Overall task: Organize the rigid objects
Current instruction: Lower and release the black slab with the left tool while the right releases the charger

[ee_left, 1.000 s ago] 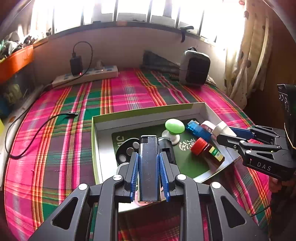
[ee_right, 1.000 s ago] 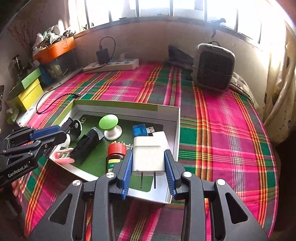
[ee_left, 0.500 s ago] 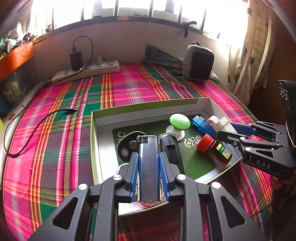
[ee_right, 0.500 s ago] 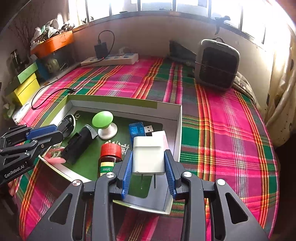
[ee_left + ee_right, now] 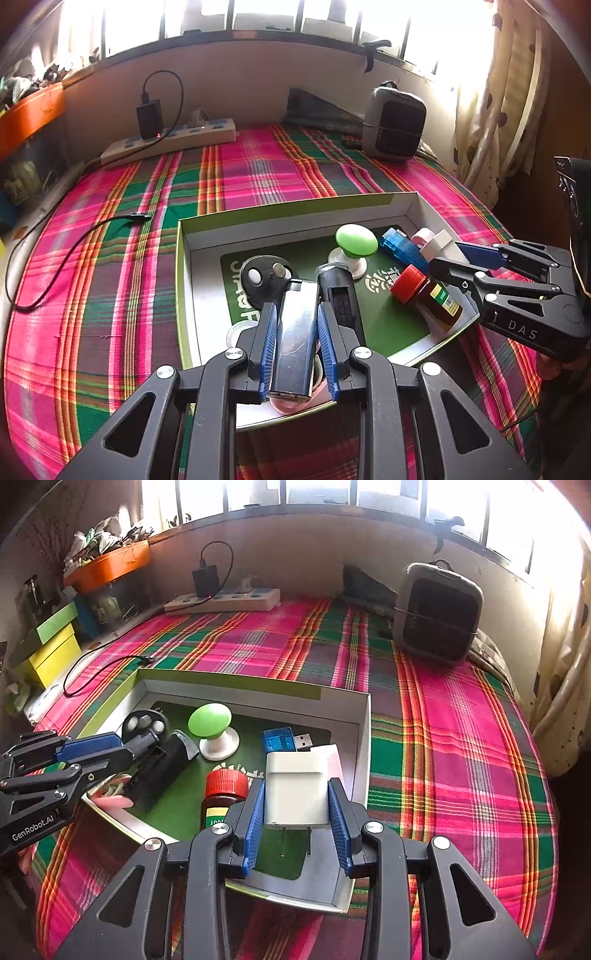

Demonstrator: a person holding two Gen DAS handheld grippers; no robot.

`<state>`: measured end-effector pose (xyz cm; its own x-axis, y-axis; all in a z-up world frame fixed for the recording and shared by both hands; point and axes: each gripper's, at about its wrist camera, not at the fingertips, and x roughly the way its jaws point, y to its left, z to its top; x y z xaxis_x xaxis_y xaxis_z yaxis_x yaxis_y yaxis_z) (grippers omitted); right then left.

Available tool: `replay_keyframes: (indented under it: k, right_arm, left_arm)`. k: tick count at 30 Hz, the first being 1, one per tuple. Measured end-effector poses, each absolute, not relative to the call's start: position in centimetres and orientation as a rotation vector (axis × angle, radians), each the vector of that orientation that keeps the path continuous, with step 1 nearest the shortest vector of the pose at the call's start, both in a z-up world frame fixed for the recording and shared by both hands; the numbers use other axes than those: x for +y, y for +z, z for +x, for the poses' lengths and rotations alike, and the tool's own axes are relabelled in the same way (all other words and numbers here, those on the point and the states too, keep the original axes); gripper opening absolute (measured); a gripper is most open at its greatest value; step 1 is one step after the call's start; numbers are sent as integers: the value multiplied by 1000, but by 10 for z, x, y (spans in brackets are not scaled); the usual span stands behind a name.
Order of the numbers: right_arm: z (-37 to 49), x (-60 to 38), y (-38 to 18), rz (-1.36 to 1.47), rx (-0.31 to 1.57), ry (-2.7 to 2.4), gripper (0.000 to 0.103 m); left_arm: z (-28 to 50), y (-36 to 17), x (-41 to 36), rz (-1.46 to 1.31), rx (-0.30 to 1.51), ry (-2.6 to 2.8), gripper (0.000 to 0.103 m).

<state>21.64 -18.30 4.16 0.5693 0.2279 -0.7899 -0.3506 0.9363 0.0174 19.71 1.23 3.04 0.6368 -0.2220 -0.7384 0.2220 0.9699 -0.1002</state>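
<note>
The left tool (image 5: pixel 296 334) is clamped on a glossy dark lighter (image 5: pixel 295 332) with a silver cap. The right tool (image 5: pixel 297 818) grips a white square charger (image 5: pixel 296 788), prongs pointing toward the camera, above the box (image 5: pixel 364 738).

A power strip (image 5: pixel 173 138) and heater (image 5: pixel 393 125) sit on plaid cloth (image 5: pixel 258 173).

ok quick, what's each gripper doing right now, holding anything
left gripper: closed on the silver lighter, over the box.
right gripper: closed on the white charger plug, prongs pointing back toward the camera.
</note>
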Motion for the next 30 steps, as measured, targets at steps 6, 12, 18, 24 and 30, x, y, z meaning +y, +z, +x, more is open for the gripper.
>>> replay_keyframes:
  k: [6, 12, 18, 24, 30]
  right_arm:
    - [216, -182, 42, -153, 900, 343, 35]
    - [216, -181, 42, -155, 898, 346, 35]
    - [216, -181, 42, -145, 898, 351, 35]
    - [215, -181, 42, -144, 898, 348, 35]
    - [216, -182, 42, -138, 895, 344, 35]
  left_arm:
    - [197, 30, 12, -1, 843, -255, 22]
    - [197, 30, 12, 2, 844, -252, 23]
    - [196, 30, 11, 3, 843, -245, 25]
    - [196, 30, 13, 2, 846, -223, 33]
    - [195, 30, 12, 10, 847, -223, 39]
